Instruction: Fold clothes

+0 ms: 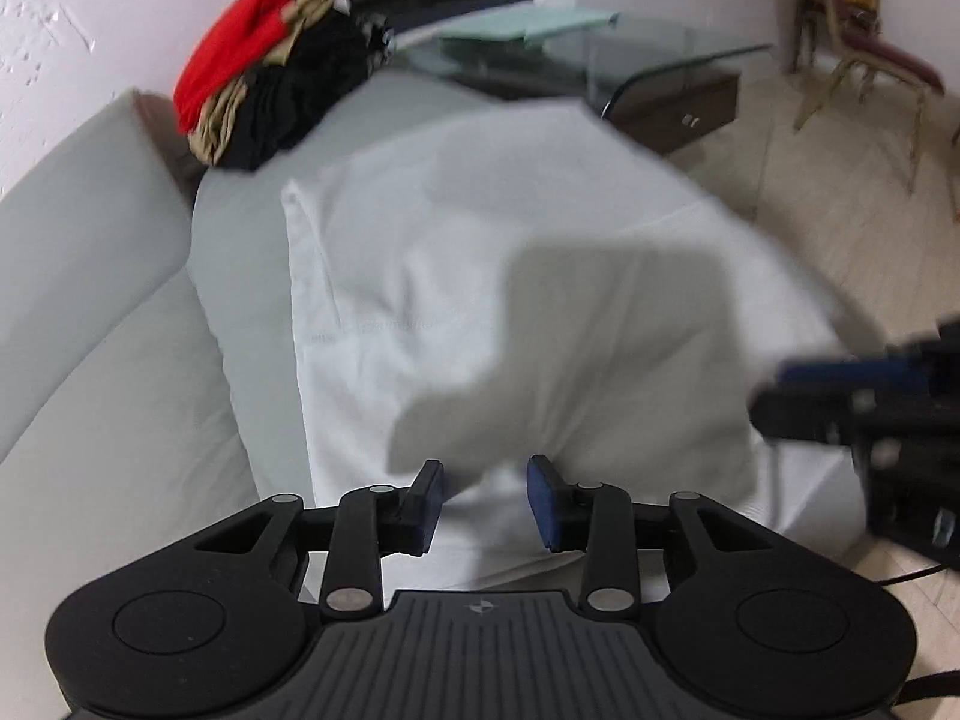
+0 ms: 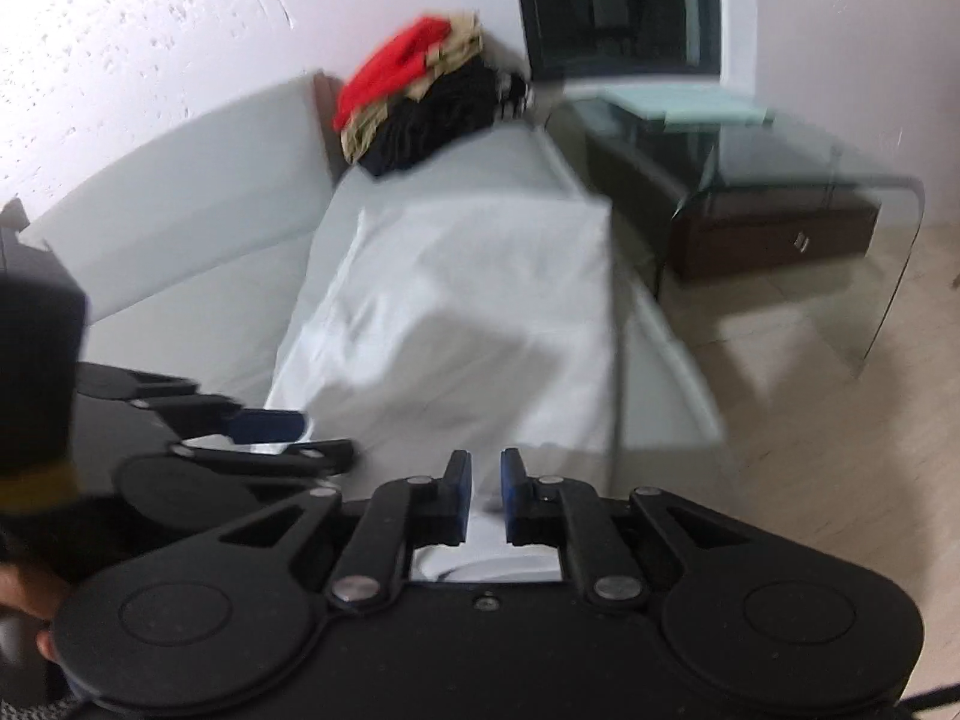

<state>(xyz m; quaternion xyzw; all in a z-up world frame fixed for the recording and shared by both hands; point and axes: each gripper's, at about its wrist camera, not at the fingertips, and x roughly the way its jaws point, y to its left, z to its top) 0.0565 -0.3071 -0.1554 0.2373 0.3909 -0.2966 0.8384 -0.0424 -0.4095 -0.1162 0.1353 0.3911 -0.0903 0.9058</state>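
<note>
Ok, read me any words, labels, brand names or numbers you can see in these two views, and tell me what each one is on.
No readable text in either view.
White garment: a faint grey line of print crosses it in the left wrist view, too blurred to read.
Left gripper: a small pale emblem on its ribbed body, a symbol, not letters.
Clothes pile, glass table and right gripper: no lettering shows.

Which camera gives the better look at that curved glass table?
The right wrist view: the curved glass table shows its bent side down to the floor. The left wrist view catches only its top and one corner.
</note>
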